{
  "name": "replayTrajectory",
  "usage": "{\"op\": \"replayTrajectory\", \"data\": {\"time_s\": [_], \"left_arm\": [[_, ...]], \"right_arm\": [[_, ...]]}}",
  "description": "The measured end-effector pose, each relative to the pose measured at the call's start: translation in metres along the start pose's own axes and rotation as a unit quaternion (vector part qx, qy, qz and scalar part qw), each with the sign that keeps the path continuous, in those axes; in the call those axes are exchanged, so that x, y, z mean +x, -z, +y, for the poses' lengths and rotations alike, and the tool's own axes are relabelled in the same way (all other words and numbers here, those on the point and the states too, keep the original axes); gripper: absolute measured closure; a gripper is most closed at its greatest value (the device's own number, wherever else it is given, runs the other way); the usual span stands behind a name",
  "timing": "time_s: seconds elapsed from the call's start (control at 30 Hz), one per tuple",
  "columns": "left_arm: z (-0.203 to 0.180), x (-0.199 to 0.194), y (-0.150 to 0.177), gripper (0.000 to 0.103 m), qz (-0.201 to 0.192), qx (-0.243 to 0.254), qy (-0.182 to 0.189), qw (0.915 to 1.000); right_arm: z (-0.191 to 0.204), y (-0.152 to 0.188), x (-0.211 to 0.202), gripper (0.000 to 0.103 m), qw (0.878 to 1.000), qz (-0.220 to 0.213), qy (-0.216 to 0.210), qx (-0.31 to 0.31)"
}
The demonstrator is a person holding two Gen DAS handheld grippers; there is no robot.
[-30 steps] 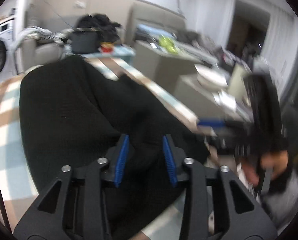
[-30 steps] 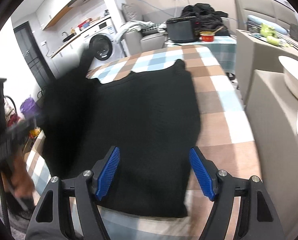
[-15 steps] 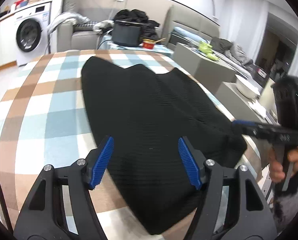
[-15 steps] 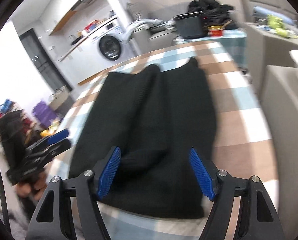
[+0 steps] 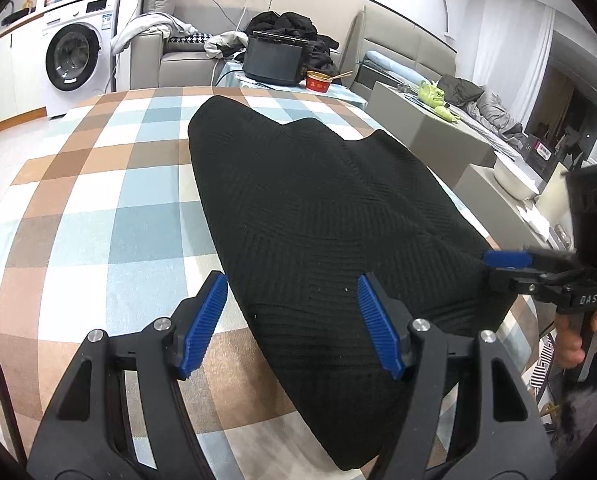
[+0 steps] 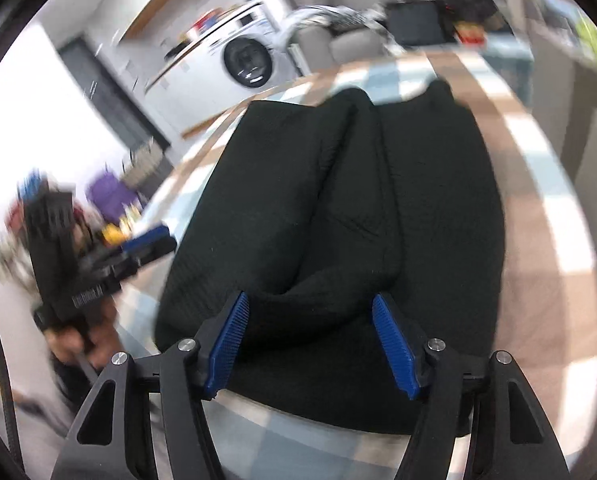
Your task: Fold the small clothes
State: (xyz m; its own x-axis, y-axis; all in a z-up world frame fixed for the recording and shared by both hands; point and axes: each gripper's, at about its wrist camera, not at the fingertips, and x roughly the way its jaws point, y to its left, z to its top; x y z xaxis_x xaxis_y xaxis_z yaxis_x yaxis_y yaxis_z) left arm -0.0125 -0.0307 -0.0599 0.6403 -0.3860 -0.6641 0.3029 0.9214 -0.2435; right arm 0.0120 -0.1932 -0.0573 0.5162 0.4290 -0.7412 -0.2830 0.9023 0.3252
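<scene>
Black knit garment (image 5: 318,216): soft, limp, light, thick-ribbed; lies on checked tabletop (image 5: 98,208). Best taken at near hem corners. Left gripper (image 5: 292,322) released, empty; right gripper (image 6: 314,344) narrowing, unclamped, straddling a fold.

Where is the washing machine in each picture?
Left wrist view: the washing machine is at the upper left, past the far left corner of the checked table.
Right wrist view: it is at the top, just left of centre, blurred.
Shared landmark: the black sweater lies on the table in both.
</scene>
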Motion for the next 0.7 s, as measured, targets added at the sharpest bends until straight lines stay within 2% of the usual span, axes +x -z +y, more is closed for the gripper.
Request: {"op": "replayTrajectory", "data": {"time_s": [0.27, 0.33, 0.4, 0.47, 0.5, 0.53, 0.6, 0.7], "left_arm": [[-0.009, -0.001, 0.0, 0.038, 0.002, 0.001, 0.003, 1.0], [-0.009, -0.002, -0.001, 0.038, 0.002, 0.0, 0.001, 1.0], [-0.007, -0.002, -0.001, 0.038, 0.002, -0.002, -0.001, 1.0], [-0.004, -0.003, -0.001, 0.038, 0.001, -0.009, 0.0, 1.0], [-0.003, -0.003, -0.001, 0.038, 0.002, -0.012, 0.0, 0.9999], [-0.002, -0.002, -0.001, 0.038, 0.003, -0.014, 0.0, 0.9999], [0.0, -0.001, 0.0, 0.038, 0.005, -0.016, 0.002, 0.9999], [0.0, 0.001, 0.001, 0.038, 0.013, -0.019, 0.003, 0.9997]], "right_arm": [[0.015, -0.028, 0.028, 0.032, 0.99, 0.036, -0.084, -0.103], [0.011, -0.033, 0.044, 0.032, 0.983, 0.084, -0.117, -0.111], [0.011, -0.031, 0.06, 0.032, 0.975, 0.14, -0.12, -0.123], [0.012, -0.025, 0.055, 0.032, 0.97, 0.156, -0.116, -0.145], [0.011, -0.022, 0.052, 0.033, 0.967, 0.171, -0.128, -0.137], [0.009, -0.02, 0.047, 0.037, 0.967, 0.177, -0.137, -0.123], [0.005, -0.019, 0.045, 0.044, 0.972, 0.166, -0.13, -0.102], [-0.006, -0.017, 0.047, 0.054, 0.978, 0.136, -0.149, -0.058]]}}
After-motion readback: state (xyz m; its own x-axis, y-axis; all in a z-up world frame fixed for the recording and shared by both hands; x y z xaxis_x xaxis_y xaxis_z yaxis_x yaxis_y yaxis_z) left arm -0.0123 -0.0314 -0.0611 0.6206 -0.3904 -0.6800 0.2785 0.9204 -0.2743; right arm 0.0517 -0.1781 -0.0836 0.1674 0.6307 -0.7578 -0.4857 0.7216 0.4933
